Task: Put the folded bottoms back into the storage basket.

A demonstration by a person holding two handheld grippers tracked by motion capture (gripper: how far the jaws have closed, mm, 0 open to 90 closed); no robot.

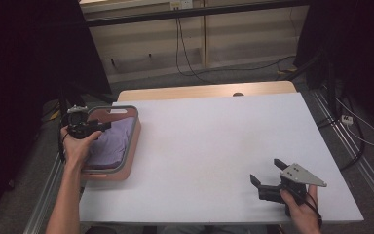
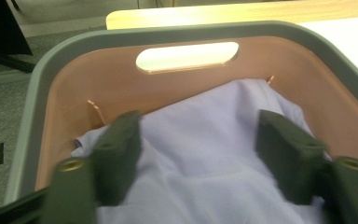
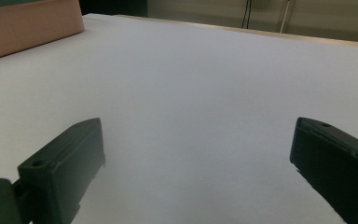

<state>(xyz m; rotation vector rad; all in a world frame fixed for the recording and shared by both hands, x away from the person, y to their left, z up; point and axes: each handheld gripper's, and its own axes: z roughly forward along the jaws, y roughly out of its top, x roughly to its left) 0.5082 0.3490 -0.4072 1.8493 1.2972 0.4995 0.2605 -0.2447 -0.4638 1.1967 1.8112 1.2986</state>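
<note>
A pink basket with a grey rim (image 1: 135, 127) stands at the table's left edge and holds a crumpled lavender cloth (image 1: 111, 141). My left gripper (image 1: 103, 126) hovers over the basket's left side, held in a hand. In the left gripper view its jaws (image 2: 198, 121) stand apart just above the cloth (image 2: 200, 158), with nothing pinched between them; the basket's far wall (image 2: 168, 33) with its handle slot lies ahead. My right gripper (image 1: 265, 170) rests open near the table's front right, and in its own view (image 3: 198, 123) there is nothing between the jaws.
The white table top (image 1: 214, 141) stretches between the basket and the right gripper. A wooden strip (image 1: 199, 90) runs along its far edge. Cables (image 1: 360, 126) lie on the floor at the right. The basket's pink side (image 3: 28, 28) shows far left in the right gripper view.
</note>
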